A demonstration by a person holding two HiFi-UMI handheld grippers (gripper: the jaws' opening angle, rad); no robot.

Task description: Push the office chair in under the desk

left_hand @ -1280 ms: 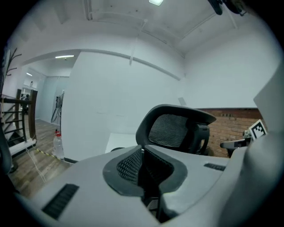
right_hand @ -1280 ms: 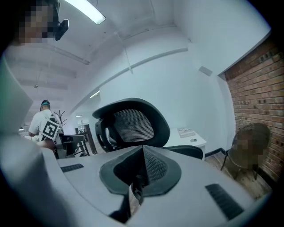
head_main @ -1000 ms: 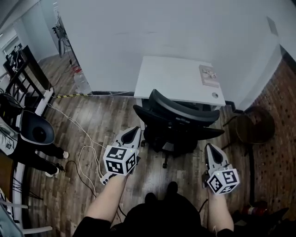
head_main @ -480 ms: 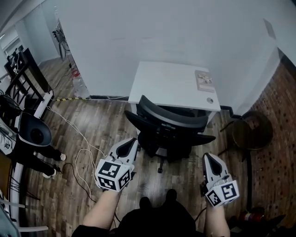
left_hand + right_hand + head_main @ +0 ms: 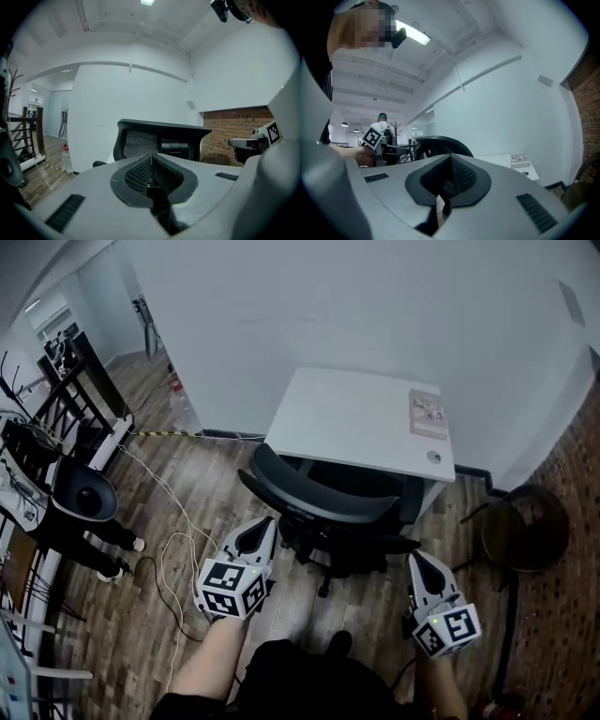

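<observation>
A black mesh-backed office chair (image 5: 328, 512) stands on the wood floor, its seat partly under the front edge of the white desk (image 5: 361, 420) against the wall. My left gripper (image 5: 265, 527) is shut and empty, its tips just left of the chair's backrest near the left armrest. My right gripper (image 5: 419, 563) is shut and empty, a little off the chair's right armrest. In the left gripper view the chair backrest (image 5: 161, 140) rises straight ahead beyond the shut jaws. In the right gripper view the chair's back (image 5: 440, 144) shows left of centre with the desk (image 5: 506, 161) behind.
A booklet (image 5: 428, 413) lies on the desk's right side. White cables (image 5: 173, 549) trail over the floor at the left. A dark round stool (image 5: 523, 531) stands at the right by a brick wall. Black racks (image 5: 75, 418) and another chair (image 5: 82, 498) crowd the far left.
Both grippers have moved forward towards the chair and desk. The chair sits nearer the desk than a second ago, its seat now partly beneath the desktop.
</observation>
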